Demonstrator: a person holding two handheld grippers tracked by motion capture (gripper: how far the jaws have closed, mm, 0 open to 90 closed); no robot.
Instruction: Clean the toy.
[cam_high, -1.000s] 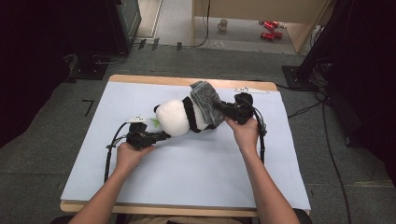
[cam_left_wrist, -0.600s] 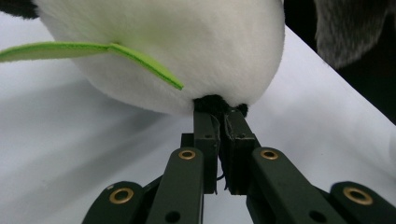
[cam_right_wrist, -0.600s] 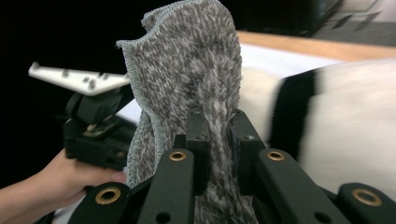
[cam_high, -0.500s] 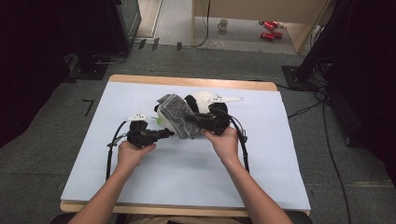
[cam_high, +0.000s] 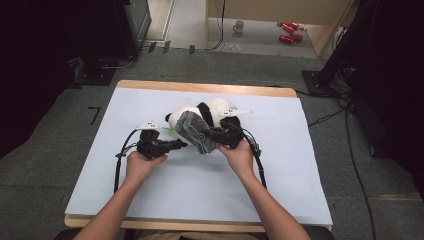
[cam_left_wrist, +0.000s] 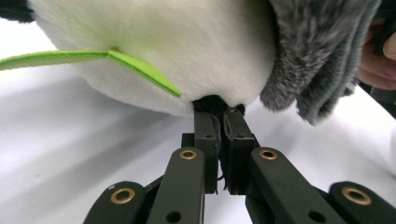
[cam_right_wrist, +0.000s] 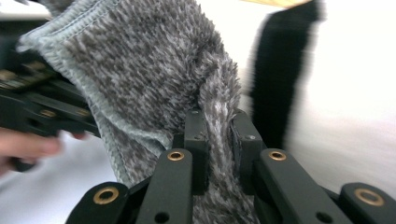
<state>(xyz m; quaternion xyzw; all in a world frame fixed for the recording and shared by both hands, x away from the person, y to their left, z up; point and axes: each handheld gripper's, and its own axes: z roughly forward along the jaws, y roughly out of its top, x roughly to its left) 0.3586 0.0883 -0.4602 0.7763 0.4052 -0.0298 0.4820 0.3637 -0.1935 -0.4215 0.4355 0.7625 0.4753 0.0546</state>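
Left gripper (cam_left_wrist: 217, 114): jaws nearly together, pinching a small black tuft on the underside of the white-and-black plush panda toy (cam_left_wrist: 163, 51). This grip anchors the toy against the table.

Right gripper (cam_right_wrist: 219, 123): jaws narrow, clamped on a fold of the grey fluffy microfibre cloth (cam_right_wrist: 154, 70). In the high view the right gripper (cam_high: 220, 136) holds the cloth (cam_high: 195, 131) draped over the near flank of the toy (cam_high: 210, 111), which lies on its side near the middle of the pale blue table cover (cam_high: 200, 185), slightly toward the far edge.

Progress, as judged: the work appears to be wiping or covering the toy with the cloth. The cloth is in contact with the head-end portion; the white body and black band beyond it remain uncovered, so most of the surface is yet to be treated.

Condition of the toy: the pile is clean and white, and a green felt leaf (cam_left_wrist: 93, 58) projects from it. No visible soiling.
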